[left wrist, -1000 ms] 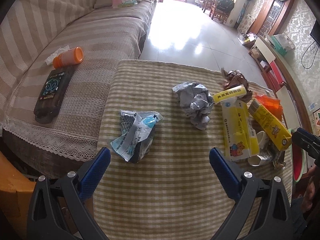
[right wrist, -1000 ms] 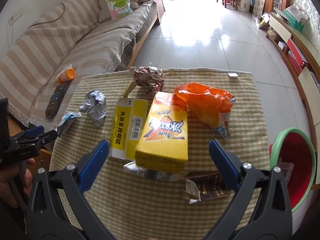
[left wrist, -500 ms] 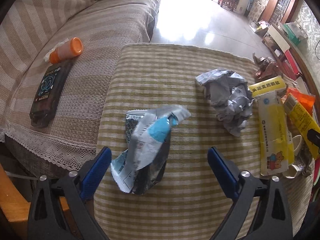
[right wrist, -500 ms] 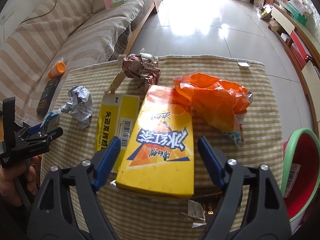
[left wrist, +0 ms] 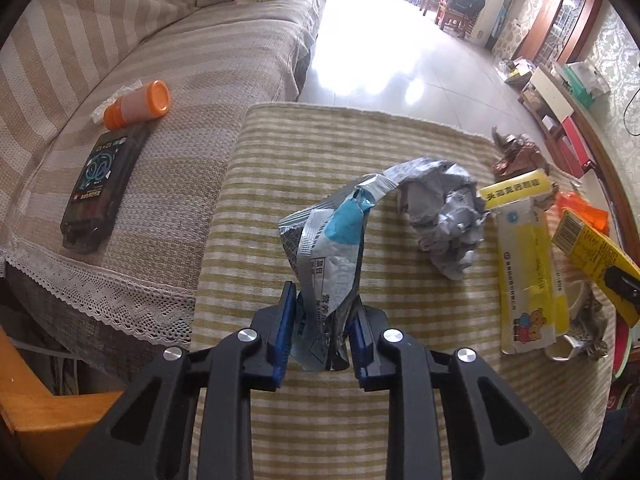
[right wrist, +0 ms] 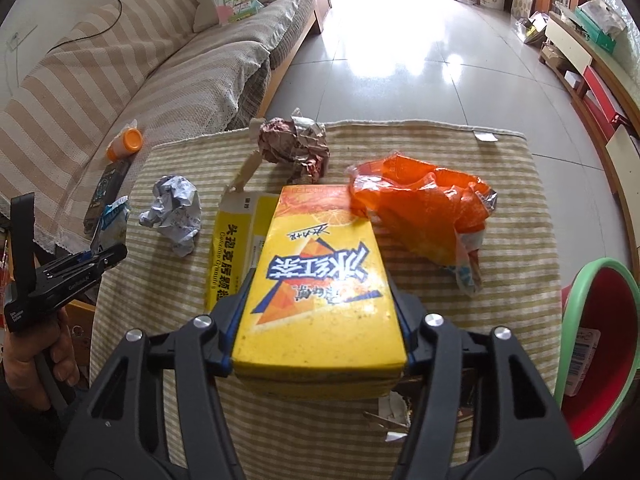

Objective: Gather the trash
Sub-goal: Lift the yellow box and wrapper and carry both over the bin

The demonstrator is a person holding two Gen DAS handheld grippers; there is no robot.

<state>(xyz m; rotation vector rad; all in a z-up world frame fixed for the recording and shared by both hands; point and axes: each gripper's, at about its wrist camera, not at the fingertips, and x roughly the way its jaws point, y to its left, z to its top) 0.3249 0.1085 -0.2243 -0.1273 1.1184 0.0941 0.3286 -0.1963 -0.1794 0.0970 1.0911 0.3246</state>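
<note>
Two catches: my left gripper (left wrist: 320, 334) pinches a crumpled silver-and-blue foil wrapper (left wrist: 334, 252) leaning toward one o'clock, my down-tilted right gripper (right wrist: 320, 320) closing on a yellow drink carton (right wrist: 320, 284).

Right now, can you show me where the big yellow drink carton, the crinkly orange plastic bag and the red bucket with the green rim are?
Big yellow drink carton (right wrist: 320, 292): right wrist view, middle of its printed top face.
Crinkly orange plastic bag (right wrist: 420, 208): right wrist view, its crumpled middle.
Red bucket with the green rim (right wrist: 600, 276): right wrist view, on the green rim.

We see the left gripper (left wrist: 322, 320) clamped on a silver-blue wrapper (left wrist: 330, 248) above the striped cloth (left wrist: 320, 148).
</note>
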